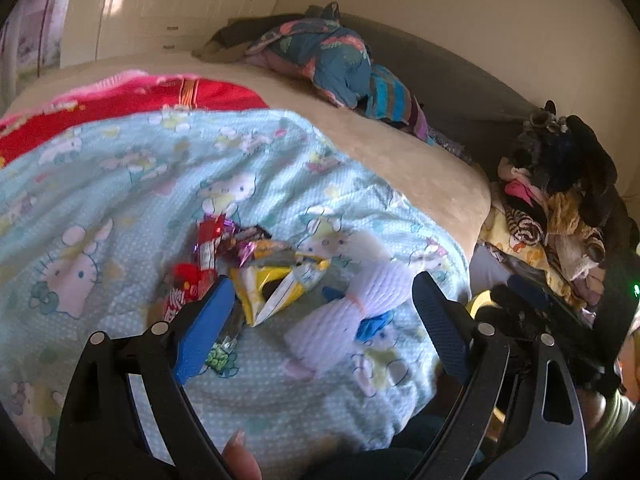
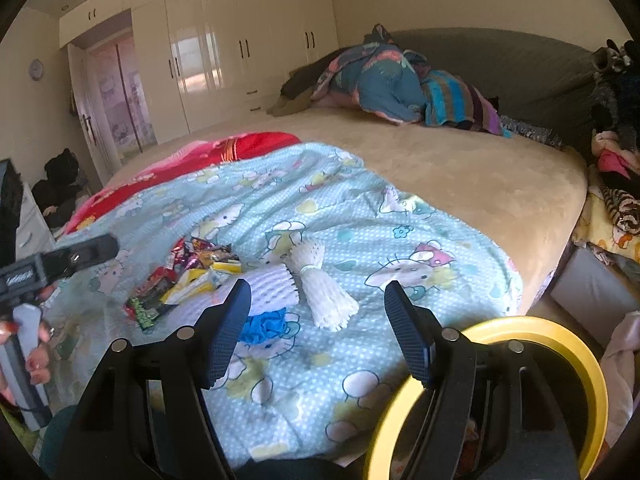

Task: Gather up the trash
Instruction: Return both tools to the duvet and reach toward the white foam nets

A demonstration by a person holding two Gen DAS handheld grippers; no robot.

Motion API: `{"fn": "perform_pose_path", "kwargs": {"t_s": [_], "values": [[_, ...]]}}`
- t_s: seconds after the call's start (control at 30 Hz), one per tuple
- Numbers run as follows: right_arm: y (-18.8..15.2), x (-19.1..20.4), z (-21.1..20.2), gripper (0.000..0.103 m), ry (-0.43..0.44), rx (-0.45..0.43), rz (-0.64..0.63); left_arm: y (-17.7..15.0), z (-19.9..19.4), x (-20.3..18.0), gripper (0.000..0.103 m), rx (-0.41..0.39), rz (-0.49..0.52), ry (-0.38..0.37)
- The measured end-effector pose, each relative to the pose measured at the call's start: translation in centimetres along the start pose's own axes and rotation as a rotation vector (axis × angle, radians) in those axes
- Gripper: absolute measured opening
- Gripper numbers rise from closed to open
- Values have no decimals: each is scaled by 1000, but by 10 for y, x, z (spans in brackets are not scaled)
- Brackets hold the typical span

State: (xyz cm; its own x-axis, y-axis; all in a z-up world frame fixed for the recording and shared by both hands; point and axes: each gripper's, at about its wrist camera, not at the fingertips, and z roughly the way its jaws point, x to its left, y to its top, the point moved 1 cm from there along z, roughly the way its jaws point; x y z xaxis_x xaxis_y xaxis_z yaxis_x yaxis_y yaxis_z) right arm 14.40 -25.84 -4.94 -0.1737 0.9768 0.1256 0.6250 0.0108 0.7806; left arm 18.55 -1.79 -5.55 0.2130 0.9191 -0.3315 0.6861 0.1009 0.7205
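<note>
You are holding both tools spread wide and empty over the bed [image 2: 460, 168]; the left tool [image 1: 320, 304] is hanging just above the pile of snack wrappers [image 1: 240, 264] lying on the pale blue cartoon blanket [image 1: 120, 184], and the right tool [image 2: 316, 320] is pointing at the white foam fruit nets [image 2: 320, 284] just beside that pile, with a crumpled blue scrap [image 2: 266, 326] lying against them; the yellow-rimmed bin [image 2: 560, 344] is waiting at the bed's near edge under your right hand. All of this trash is looking very light and flimsy; the wrappers are probably slick and crinkly, so they are likely to slide out of a shallow pinch, and taking them across a folded or bunched part is looking safer than a flat edge; the foam nets are soft and springy, so closing around the tied middle of the bundle is looking best; the blanket underneath is loose, so you are risking catching the cloth too.
</note>
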Motion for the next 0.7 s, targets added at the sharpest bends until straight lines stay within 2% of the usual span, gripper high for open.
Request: {"fn": "perform_pose_path", "kwargs": {"t_s": [0.2,0.4,0.57,0.67,0.7], "values": [[-3,-8,41,67,-13,89,-4,-16,30,15,82,93,10,-61],[-14,-18,86,67,-25,199,4,-24,55,11,82,178,40,-100],[-18,-23,105,66,-12,235,15,-30,69,-1,72,225,108,-99],[-19,-22,115,50,32,270,22,-35,79,-4,66,273,125,-89],[-21,-21,117,41,50,282,24,-37,82,-4,64,286,124,-85]]}}
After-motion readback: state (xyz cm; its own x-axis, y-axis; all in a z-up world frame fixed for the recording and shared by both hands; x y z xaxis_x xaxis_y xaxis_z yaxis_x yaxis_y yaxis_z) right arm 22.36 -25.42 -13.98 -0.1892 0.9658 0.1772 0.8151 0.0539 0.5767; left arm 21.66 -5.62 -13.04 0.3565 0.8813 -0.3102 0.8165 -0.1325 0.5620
